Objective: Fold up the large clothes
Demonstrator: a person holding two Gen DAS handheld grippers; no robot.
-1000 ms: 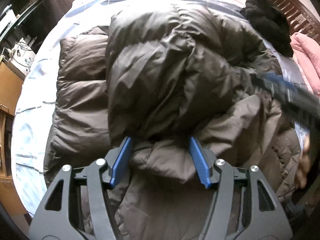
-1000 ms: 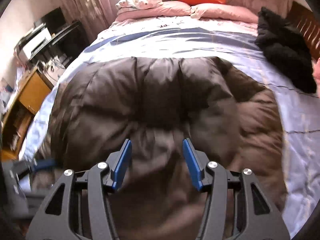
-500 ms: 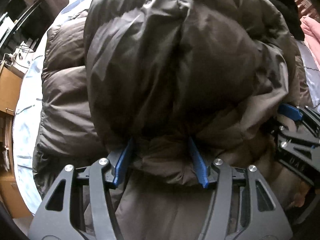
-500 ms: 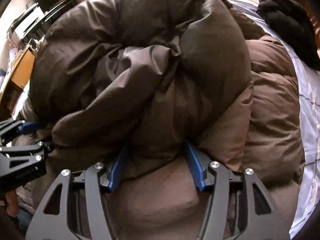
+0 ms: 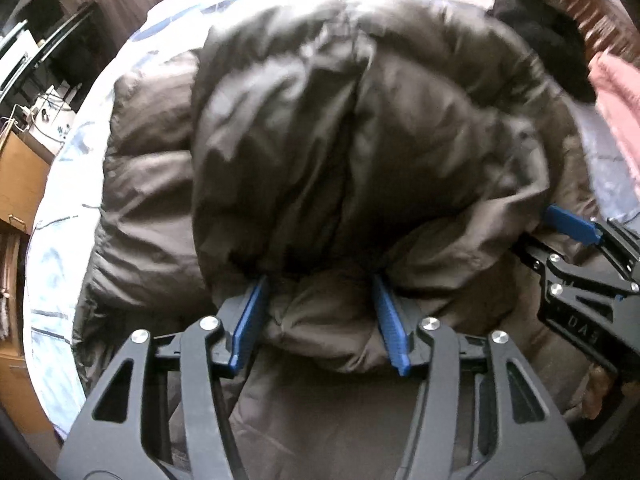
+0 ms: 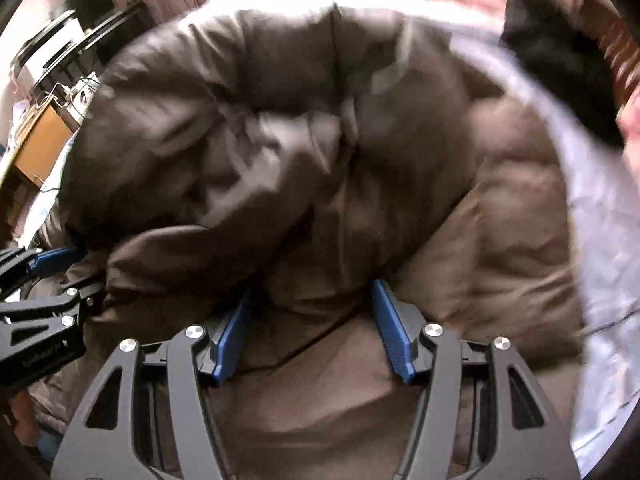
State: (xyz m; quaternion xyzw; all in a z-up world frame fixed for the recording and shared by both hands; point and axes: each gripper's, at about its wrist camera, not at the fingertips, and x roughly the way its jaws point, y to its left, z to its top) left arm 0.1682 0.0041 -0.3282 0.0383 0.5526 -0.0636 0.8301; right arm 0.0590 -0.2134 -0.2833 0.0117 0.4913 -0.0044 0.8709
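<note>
The brown puffer jacket lay spread on the bed, its upper layer doubled over into a thick roll across the middle of the garment. A padded fold of that roll filled the space between the blue pads of the left gripper, whose jaws stood fairly wide yet pressed into the fabric on both sides, gripping it. The right gripper held a neighbouring fold the same way, its jaws closed against bunched brown cloth (both views were smeared by motion blur, so finer creases could not be read). Each gripper showed at the edge of the other's view, the two just beside one another along the near edge of the roll. Beyond the jacket, a black garment sat on the pale blue sheet near the wooden headboard. A pink pillow lay beside it.
</note>
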